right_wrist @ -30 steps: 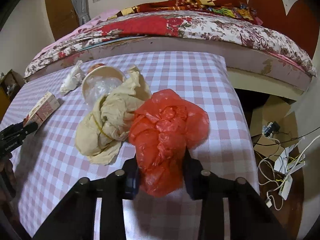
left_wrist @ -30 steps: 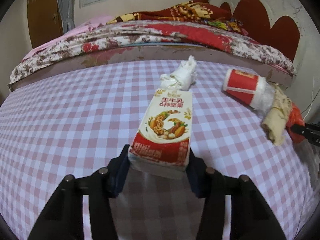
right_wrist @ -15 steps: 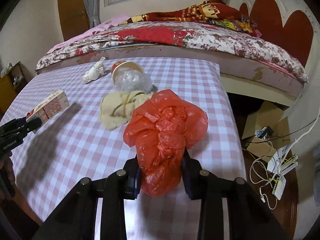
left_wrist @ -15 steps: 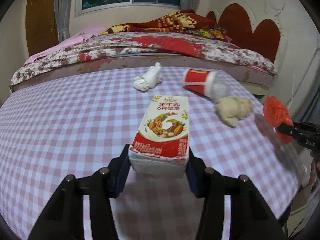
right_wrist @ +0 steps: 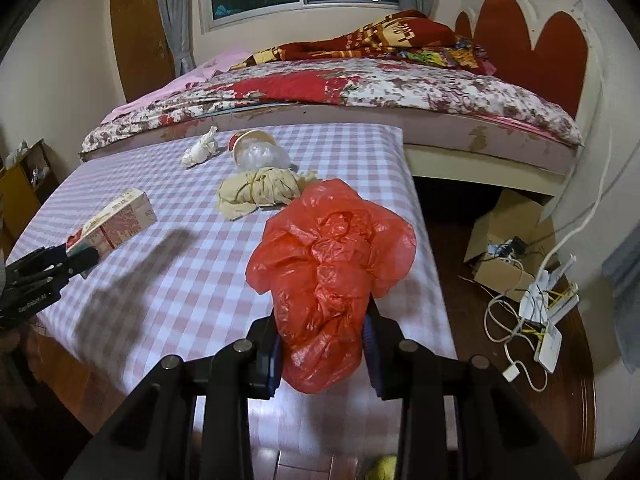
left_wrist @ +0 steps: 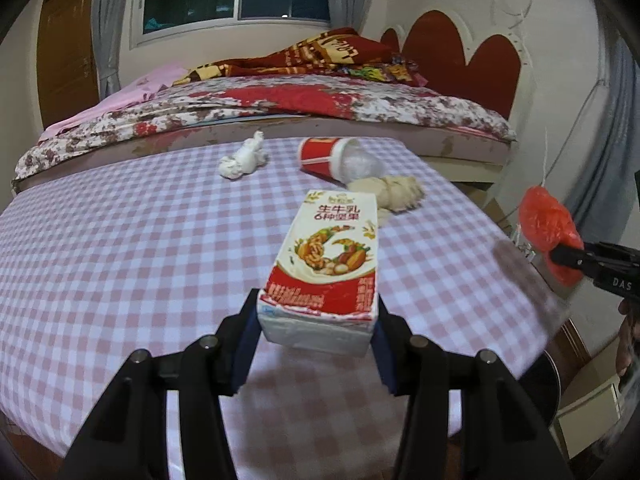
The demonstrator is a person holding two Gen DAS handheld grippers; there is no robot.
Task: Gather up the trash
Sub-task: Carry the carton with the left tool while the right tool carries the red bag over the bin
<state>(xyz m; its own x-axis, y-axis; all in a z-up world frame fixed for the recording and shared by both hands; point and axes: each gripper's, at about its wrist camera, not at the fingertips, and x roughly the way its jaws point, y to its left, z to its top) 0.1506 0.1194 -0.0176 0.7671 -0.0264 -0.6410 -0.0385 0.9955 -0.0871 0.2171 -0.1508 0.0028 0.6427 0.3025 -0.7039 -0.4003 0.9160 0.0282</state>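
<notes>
My left gripper [left_wrist: 316, 328] is shut on a white and red milk carton [left_wrist: 326, 264] and holds it above the checked tablecloth [left_wrist: 120, 248]. My right gripper [right_wrist: 322, 344] is shut on a crumpled red plastic bag [right_wrist: 328, 272], held above the table's near right corner. The carton [right_wrist: 116, 224] and left gripper [right_wrist: 80, 258] show at the left of the right wrist view; the bag [left_wrist: 548, 228] shows at the right of the left wrist view. On the table lie a white tissue wad [left_wrist: 244, 158], a tipped red paper cup [left_wrist: 324, 156] and a beige cloth [left_wrist: 396, 194].
A bed with a floral cover [right_wrist: 360, 84] runs behind the table. To the right on the dark floor are a cardboard box [right_wrist: 504, 236] and white cables with a power strip [right_wrist: 548, 304]. A yellow object [right_wrist: 382, 468] lies on the floor below the gripper.
Both grippers have pulled back and risen from the table with their loads. The table's near edge and the floor now show. The beige cloth stays on the table.
</notes>
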